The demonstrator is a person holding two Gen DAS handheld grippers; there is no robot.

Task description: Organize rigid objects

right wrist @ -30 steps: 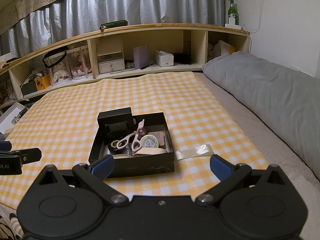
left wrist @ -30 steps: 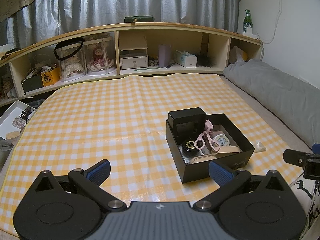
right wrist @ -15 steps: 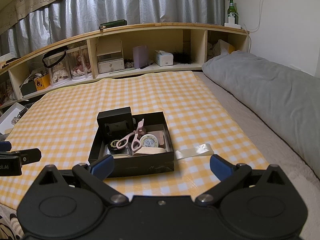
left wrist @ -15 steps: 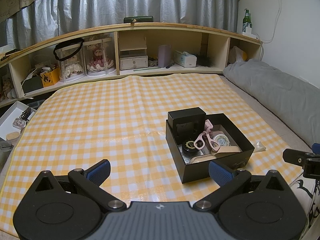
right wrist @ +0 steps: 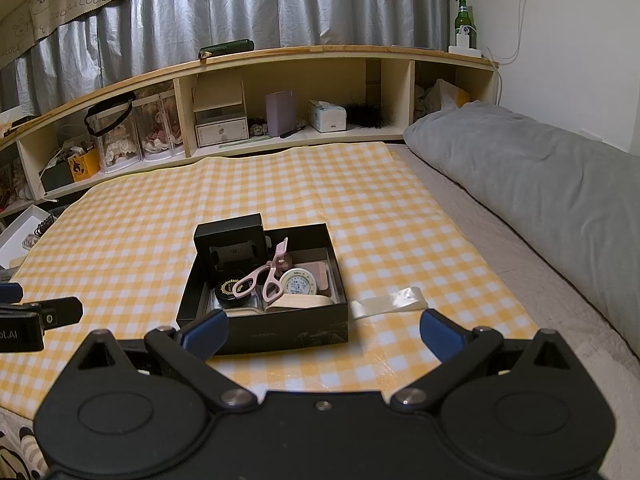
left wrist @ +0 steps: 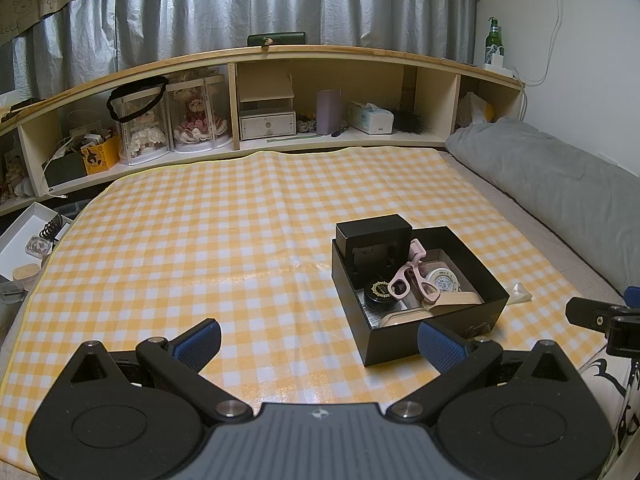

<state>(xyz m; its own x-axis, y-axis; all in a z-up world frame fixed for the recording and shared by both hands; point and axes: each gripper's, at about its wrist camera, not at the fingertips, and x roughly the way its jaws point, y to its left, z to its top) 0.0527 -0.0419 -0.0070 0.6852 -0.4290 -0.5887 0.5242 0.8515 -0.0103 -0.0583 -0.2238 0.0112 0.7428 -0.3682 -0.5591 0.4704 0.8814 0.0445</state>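
A black open box (left wrist: pixel 424 338) (right wrist: pixel 280 332) stands on the yellow checked mat. Inside it are a small black box (left wrist: pixel 374 240) (right wrist: pixel 230 240), a pink eyelash curler (left wrist: pixel 412 276) (right wrist: pixel 264 276), a round white tin (left wrist: pixel 442 282) (right wrist: pixel 298 282), a black jar (left wrist: pixel 378 292) (right wrist: pixel 228 292) and beige items. My left gripper (left wrist: pixel 320 340) is open and empty, low over the mat, left of the box's near corner. My right gripper (right wrist: pixel 322 330) is open and empty, just before the box's near wall.
A clear plastic strip (right wrist: pixel 388 300) lies on the mat right of the box. A wooden shelf (left wrist: pixel 320 92) with dolls, drawers and a tissue box runs along the back. A grey pillow (right wrist: pixel 540 184) lies at the right. A white tray (left wrist: pixel 24 236) sits off the mat's left edge.
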